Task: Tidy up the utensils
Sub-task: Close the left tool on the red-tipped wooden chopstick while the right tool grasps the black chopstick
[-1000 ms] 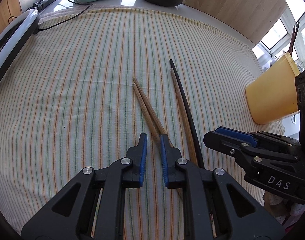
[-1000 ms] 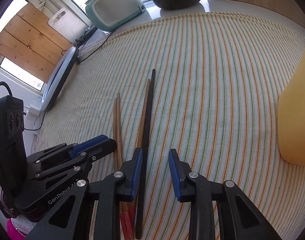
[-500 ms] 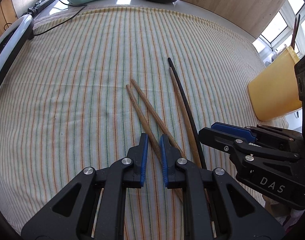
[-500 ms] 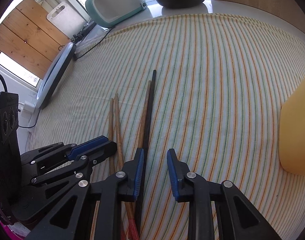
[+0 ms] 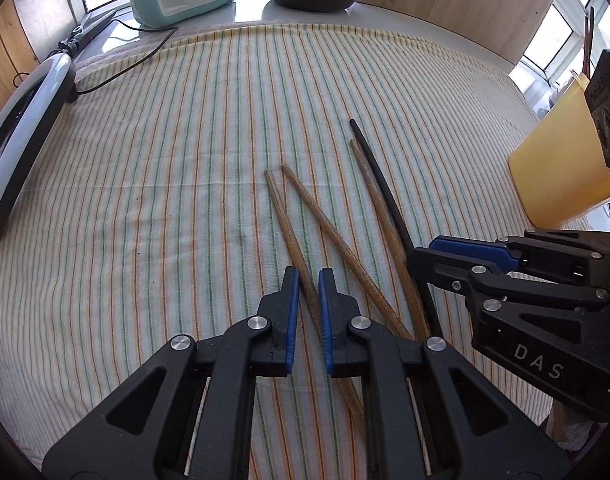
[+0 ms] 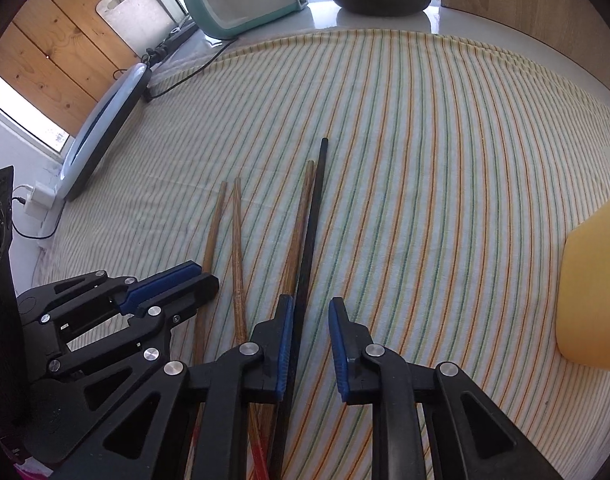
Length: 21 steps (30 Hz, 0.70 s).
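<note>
Here left gripper [image 5: 305, 280] jaws nearly closed around leftmost wooden chopstick [image 5: 283, 216], grip unclear. Right gripper [image 6: 311, 312] open, empty, straddling black chopstick [image 6: 315, 208] on striped cloth [image 5: 145, 160].

striped cloth [image 5: 165, 184] open ahead — yellow container [image 5: 557, 176] blocks right

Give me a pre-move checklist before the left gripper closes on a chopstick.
1. Left gripper straddles one stick only: ok; the leftmost brown chopstick runs between its blue pads, the second brown chopstick lies outside.
2. Jaws not yet clamped: ok; a narrow gap shows on both sides of the stick.
3. Right gripper clear of the left one: ok; they sit side by side, apart.
4. Right gripper lined up: the black chopstick runs between its jaws, hard against its left pad, jaws open.
5. Yellow container upright and reachable: ok, standing at the cloth's right edge.
6. Fingertip height above the striped cloth: cannot tell.
</note>
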Each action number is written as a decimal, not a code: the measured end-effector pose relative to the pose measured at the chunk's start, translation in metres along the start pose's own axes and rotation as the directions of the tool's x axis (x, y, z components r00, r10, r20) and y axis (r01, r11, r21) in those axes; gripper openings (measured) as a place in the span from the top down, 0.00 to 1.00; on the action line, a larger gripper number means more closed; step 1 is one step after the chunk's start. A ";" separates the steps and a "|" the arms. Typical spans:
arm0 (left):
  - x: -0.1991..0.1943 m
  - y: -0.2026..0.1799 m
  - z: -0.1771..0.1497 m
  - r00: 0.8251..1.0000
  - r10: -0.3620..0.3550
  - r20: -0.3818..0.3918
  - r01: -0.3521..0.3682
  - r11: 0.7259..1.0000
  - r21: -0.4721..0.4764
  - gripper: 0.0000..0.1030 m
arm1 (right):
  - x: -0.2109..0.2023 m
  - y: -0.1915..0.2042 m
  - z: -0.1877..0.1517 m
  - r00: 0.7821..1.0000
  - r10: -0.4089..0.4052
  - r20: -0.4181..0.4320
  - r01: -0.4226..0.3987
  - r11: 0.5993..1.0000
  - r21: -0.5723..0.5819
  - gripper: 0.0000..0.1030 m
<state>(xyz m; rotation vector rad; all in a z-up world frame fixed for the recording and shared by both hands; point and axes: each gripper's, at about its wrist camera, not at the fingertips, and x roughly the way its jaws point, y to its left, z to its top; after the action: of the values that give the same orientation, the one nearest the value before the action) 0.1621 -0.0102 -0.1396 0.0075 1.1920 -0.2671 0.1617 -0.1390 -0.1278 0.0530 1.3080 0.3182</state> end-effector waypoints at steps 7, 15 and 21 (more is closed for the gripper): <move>-0.001 0.005 -0.001 1.000 -0.006 0.001 0.006 1.000 -0.013 0.91 | 0.003 0.005 0.003 0.999 -0.025 -0.023 0.024 0.999 -0.034 0.86; -0.003 0.011 0.000 1.000 -0.006 -0.014 0.006 1.000 -0.004 0.91 | 0.004 0.003 0.010 0.995 -0.092 -0.033 0.090 0.994 -0.066 0.93; 0.002 0.014 0.008 0.999 -0.021 -0.044 0.019 0.998 -0.052 0.91 | 0.006 -0.004 0.021 0.996 -0.063 -0.065 0.062 0.998 -0.023 0.85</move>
<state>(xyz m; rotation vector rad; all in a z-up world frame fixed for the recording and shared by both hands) 0.1729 0.0017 -0.1400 -0.0433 1.2433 -0.2547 0.1836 -0.1386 -0.1293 -0.0161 1.3683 0.2821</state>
